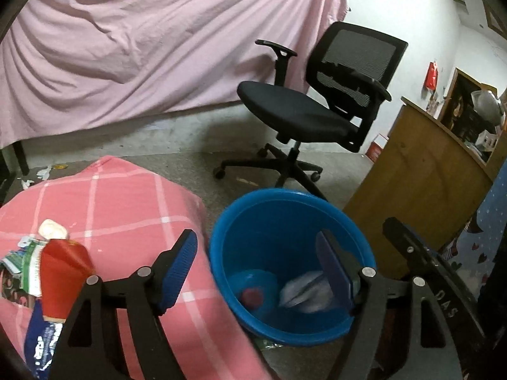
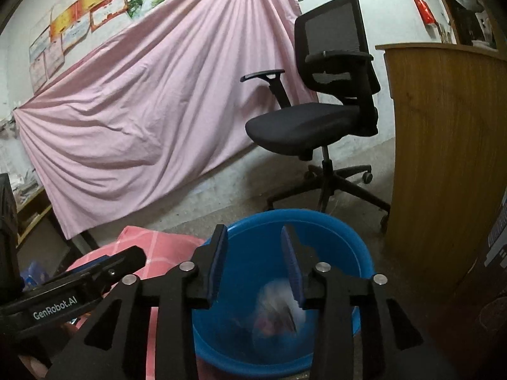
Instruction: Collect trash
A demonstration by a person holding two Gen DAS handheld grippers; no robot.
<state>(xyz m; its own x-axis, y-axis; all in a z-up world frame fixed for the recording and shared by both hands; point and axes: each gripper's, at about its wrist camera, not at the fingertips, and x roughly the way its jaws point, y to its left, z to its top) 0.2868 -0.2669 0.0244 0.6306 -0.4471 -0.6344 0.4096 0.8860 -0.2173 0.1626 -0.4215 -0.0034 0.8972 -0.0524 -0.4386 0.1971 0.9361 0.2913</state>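
Observation:
A blue plastic bucket [image 1: 228, 221] stands on the floor and holds a white crumpled wrapper [image 1: 304, 291] and a small red item [image 1: 252, 296]. My left gripper [image 1: 256, 269] is open and empty, its right finger over the bucket. Trash lies on the pink checked cushion [image 1: 126, 209] at the left: a red packet [image 1: 63, 269], a white piece [image 1: 52, 229], green-white wrappers [image 1: 28, 262]. In the right wrist view my right gripper [image 2: 253, 264] is open above the bucket [image 2: 348, 240]; a blurred white wrapper [image 2: 279, 310] is in mid-air inside it.
A black office chair [image 1: 304, 110] stands behind the bucket. A wooden cabinet [image 1: 418, 183] is at the right. A pink sheet [image 1: 142, 47] hangs on the wall. Scraps [image 1: 42, 172] lie on the floor at far left.

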